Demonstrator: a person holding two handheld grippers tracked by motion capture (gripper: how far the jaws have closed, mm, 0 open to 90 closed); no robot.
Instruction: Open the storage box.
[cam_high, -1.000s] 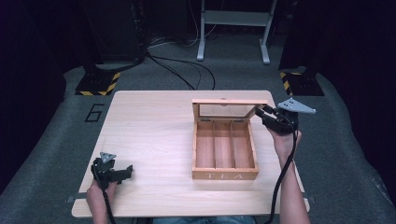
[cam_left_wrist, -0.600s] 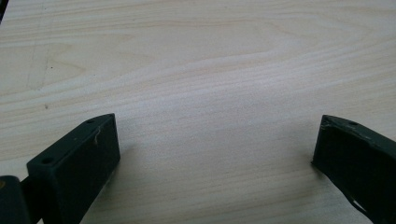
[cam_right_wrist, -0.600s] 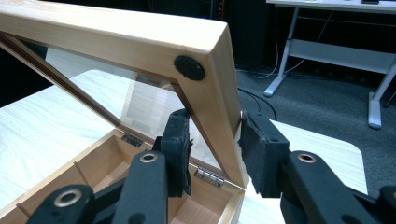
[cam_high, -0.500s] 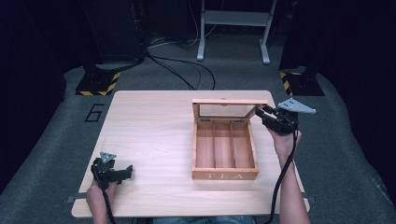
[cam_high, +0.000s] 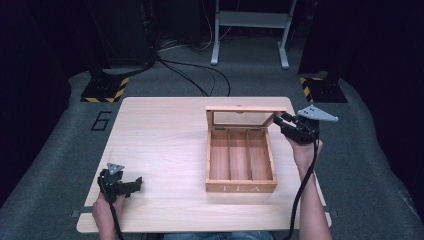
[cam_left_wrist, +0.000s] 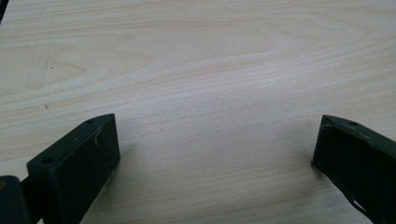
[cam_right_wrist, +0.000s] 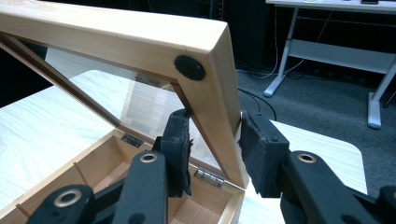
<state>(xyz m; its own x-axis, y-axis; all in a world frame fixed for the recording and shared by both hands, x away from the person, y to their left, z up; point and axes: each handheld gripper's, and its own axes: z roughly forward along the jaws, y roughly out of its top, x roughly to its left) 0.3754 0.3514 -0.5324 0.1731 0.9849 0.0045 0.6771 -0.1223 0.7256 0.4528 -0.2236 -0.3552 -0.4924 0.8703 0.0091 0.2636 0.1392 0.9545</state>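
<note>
Left tongs (cam_high: 134, 184): spread wide over bare table (cam_high: 160, 140). Tea box (cam_high: 240, 172), right of centre: three bare compartments (glazed lid (cam_high: 243, 116) upright). Your right tongs (cam_high: 278, 120): clamped on the lid's frame edge. Nothing has moved since earlier.

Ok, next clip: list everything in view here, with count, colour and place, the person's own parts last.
Table: one, light wood, centre.
Tea box: one, light wood, three bare compartments, right half of table.
Lid: one, wood frame with glass pane, raised at box's far edge.
Floor cables: several, black, beyond table.
Desk frame: one, grey, far back.
Left gripper: black, open over bare table, near-left corner.
Right gripper: black, shut on lid's side rail.
</note>
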